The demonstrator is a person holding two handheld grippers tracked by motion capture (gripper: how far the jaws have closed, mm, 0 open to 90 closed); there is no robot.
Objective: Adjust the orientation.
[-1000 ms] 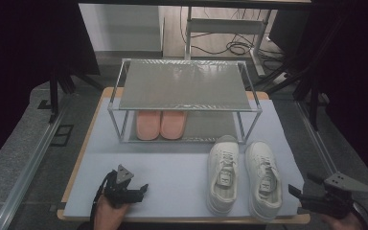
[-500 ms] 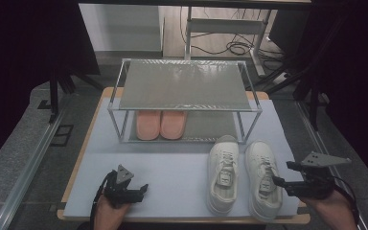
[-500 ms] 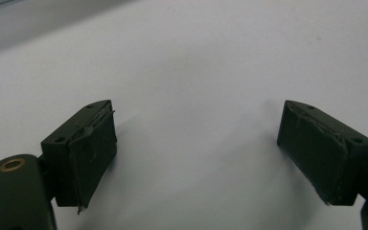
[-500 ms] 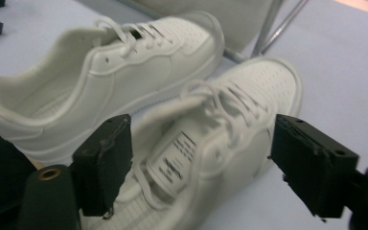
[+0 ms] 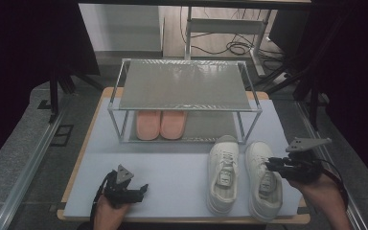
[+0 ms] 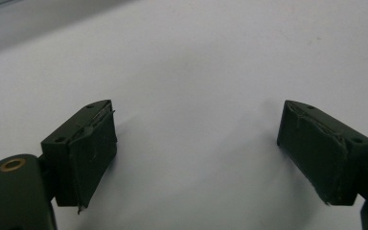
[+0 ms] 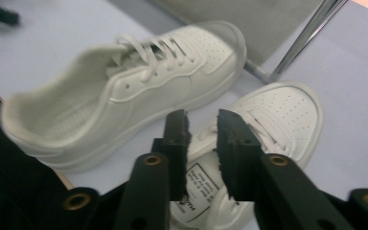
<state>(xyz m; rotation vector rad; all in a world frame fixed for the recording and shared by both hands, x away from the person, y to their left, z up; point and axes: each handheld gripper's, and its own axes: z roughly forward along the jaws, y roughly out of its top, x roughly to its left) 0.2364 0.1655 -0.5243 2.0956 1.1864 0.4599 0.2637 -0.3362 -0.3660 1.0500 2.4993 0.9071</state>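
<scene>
Two white sneakers stand side by side at the front right of the table: the left one (image 5: 224, 172) (image 7: 124, 91) and the right one (image 5: 263, 191) (image 7: 282, 115). My right gripper (image 5: 270, 165) (image 7: 203, 120) hovers over the tongue of the right sneaker, pointing left. Its jaws have just been closing; a narrow gap remains and nothing is between them. My left gripper (image 5: 143, 189) (image 6: 196, 134) rests low at the front left, open wide over bare tabletop.
A two-tier metal shoe rack (image 5: 187, 86) stands at the back of the pale table (image 5: 172, 163), with a pair of pink slippers (image 5: 160, 124) on its lower shelf. Dark floor and cables lie beyond the table edges.
My right gripper has moved left and upward from the table's right edge to above the right sneaker, and its jaws have narrowed. The left gripper has stayed put.
</scene>
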